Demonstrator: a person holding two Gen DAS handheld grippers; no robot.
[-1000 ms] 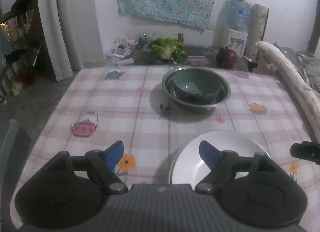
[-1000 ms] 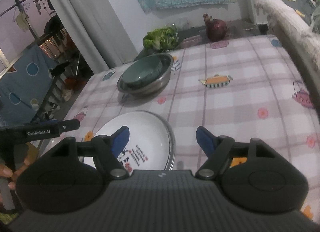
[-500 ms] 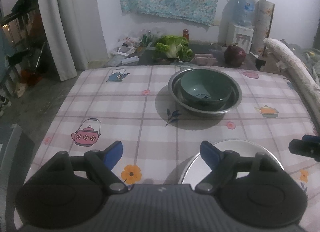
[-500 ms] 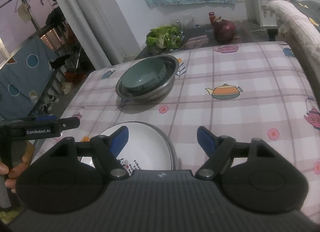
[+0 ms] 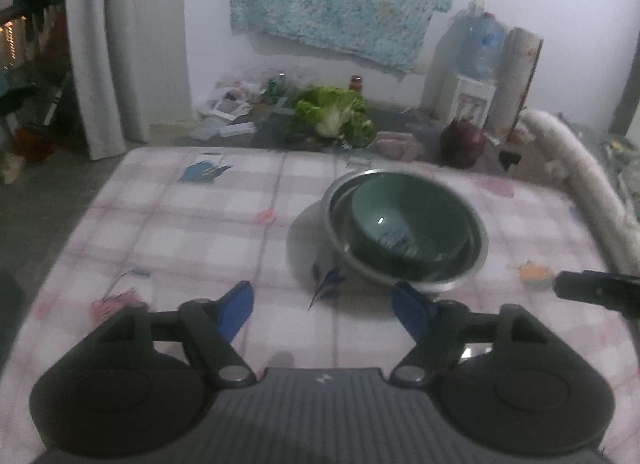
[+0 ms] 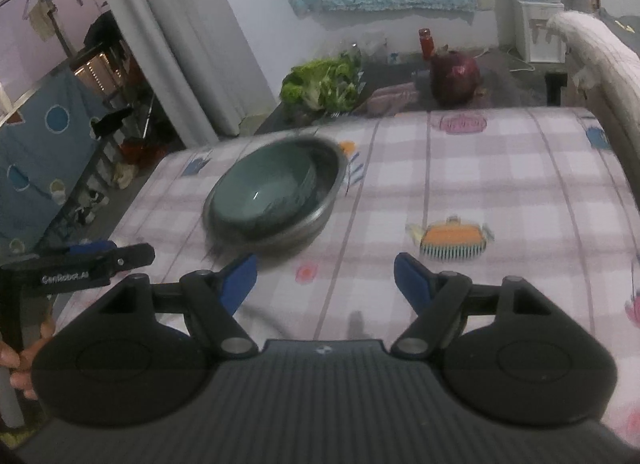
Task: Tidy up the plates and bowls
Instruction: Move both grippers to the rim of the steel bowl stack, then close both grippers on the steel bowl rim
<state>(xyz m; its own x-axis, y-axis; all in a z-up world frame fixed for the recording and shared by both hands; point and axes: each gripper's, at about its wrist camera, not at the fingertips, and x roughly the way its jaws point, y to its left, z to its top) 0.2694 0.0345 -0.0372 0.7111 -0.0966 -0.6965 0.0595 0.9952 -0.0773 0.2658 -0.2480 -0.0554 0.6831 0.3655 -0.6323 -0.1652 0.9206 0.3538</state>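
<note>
A green bowl (image 5: 404,219) sits nested inside a steel bowl (image 5: 476,260) on the checked tablecloth (image 5: 192,232), toward the far middle. My left gripper (image 5: 324,304) hovers just in front of them. Its blue fingers are apart and closing, with nothing between them. In the right wrist view the green bowl (image 6: 260,191) and steel bowl (image 6: 324,203) lie ahead and to the left of my right gripper (image 6: 326,276), which is open and empty. Each gripper shows in the other's view: the right one (image 5: 596,292), the left one (image 6: 92,264). The white plate is hidden under the gripper bodies.
Beyond the table's far edge are a lettuce head (image 5: 332,115), a dark red pot (image 5: 462,143) and a water dispenser (image 5: 476,75). A padded white rail (image 5: 580,183) runs along the right side. A curtain (image 5: 104,43) hangs at the left. A hand (image 6: 20,360) holds the left gripper.
Both grippers have moved forward toward the nested bowls, which look larger now. The white plate has slid out of view beneath them. The left jaws have narrowed a little.
</note>
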